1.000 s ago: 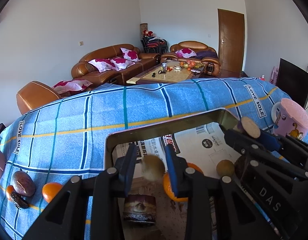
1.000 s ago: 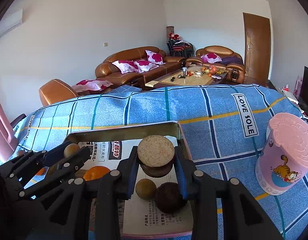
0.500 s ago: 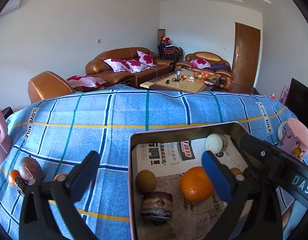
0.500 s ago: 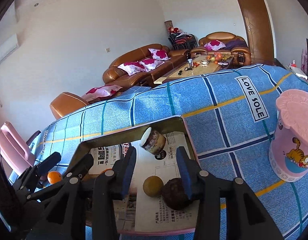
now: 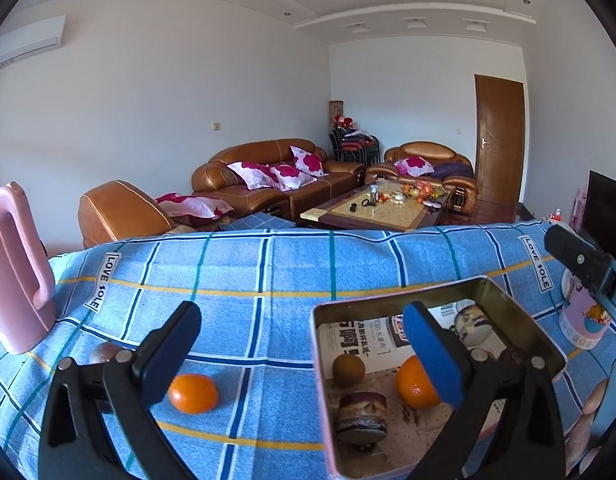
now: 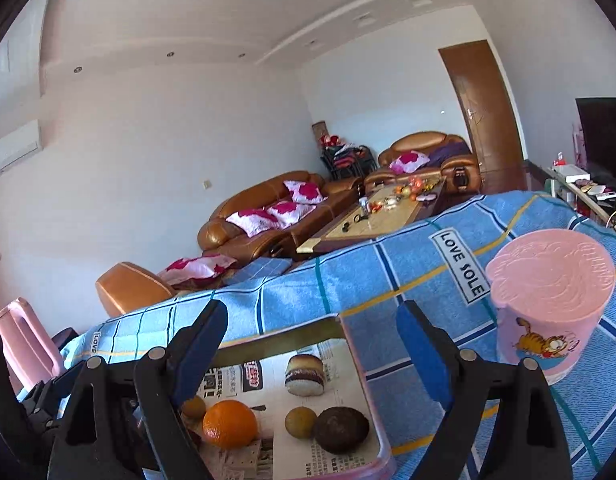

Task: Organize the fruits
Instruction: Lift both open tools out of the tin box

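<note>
The words "LOVE SOLE" (image 5: 536,262) ran in black letters on white strips across the blue checked cloth (image 5: 268,264) that covered the bench, one strip near the left edge and one near the right. A cartoon orange cat was printed on the pink cup (image 6: 547,300) that stood lid-on near the bench's right edge. A shallow tin tray (image 5: 391,305) sat toward the near right of the bench, lined with printed newspaper (image 6: 268,376) whose characters were too small to read.

Six pieces lay in the tray in the right wrist view: one orange (image 6: 229,424), two small brown round fruits (image 6: 300,422), one dark brown round fruit (image 6: 340,429), and a short layered cylinder (image 6: 304,374) lying on its side toward the tray's far edge. The left wrist view showed a second layered cylinder (image 5: 361,417) near the tray's near edge.

Outside the tray, a second orange (image 5: 192,393) rested on the cloth toward the near left, well apart from the tray, with a purplish round fruit (image 5: 104,352) partly hidden behind the left tool (image 5: 300,344). A pink jug (image 5: 16,268) stood at the left edge.

Both tools were spread wide and held nothing. The left tool hovered between the loose orange and the tray; the right tool (image 6: 311,338) hung above the tray's far right corner.
</note>
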Motion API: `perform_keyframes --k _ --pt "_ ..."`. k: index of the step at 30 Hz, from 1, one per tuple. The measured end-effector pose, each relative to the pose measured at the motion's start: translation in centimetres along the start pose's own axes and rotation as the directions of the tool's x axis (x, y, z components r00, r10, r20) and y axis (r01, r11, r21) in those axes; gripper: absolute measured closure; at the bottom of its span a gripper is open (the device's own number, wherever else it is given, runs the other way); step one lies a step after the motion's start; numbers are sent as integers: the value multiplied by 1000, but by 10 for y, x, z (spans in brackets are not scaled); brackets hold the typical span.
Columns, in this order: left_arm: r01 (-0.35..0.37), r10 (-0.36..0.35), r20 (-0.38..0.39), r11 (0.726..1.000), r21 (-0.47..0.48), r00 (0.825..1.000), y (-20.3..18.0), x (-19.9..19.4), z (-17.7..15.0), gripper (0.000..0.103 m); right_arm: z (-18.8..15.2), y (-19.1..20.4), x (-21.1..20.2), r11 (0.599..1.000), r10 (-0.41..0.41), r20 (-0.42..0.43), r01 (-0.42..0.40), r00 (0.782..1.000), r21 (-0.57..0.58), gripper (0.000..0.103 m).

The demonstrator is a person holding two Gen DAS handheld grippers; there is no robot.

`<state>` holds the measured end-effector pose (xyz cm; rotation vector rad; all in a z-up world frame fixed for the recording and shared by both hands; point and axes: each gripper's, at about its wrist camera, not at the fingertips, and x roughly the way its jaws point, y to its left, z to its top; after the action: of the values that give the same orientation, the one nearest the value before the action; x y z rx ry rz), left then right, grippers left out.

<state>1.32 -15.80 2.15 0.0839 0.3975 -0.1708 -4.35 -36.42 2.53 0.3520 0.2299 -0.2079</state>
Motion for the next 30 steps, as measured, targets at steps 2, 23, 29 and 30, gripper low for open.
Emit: perform_keyframes --k 2,23,29,30 --pt "-35 35 17 999 11 999 5 -2 -1 0 1 2 -6 999 -25 43 26 999 -26 15" --pt "-21 22 -49 1000 7 999 22 -7 -16 0 -13 16 -31 990 -123 31 125 992 -67 12" --pt "-8 7 -57 1000 -16 998 32 -9 -18 0 -17 24 -37 988 -135 30 137 990 -72 12" --pt "-7 6 -60 1000 -17 998 34 -9 -19 0 -18 26 -38 988 -134 26 136 991 -73 12"
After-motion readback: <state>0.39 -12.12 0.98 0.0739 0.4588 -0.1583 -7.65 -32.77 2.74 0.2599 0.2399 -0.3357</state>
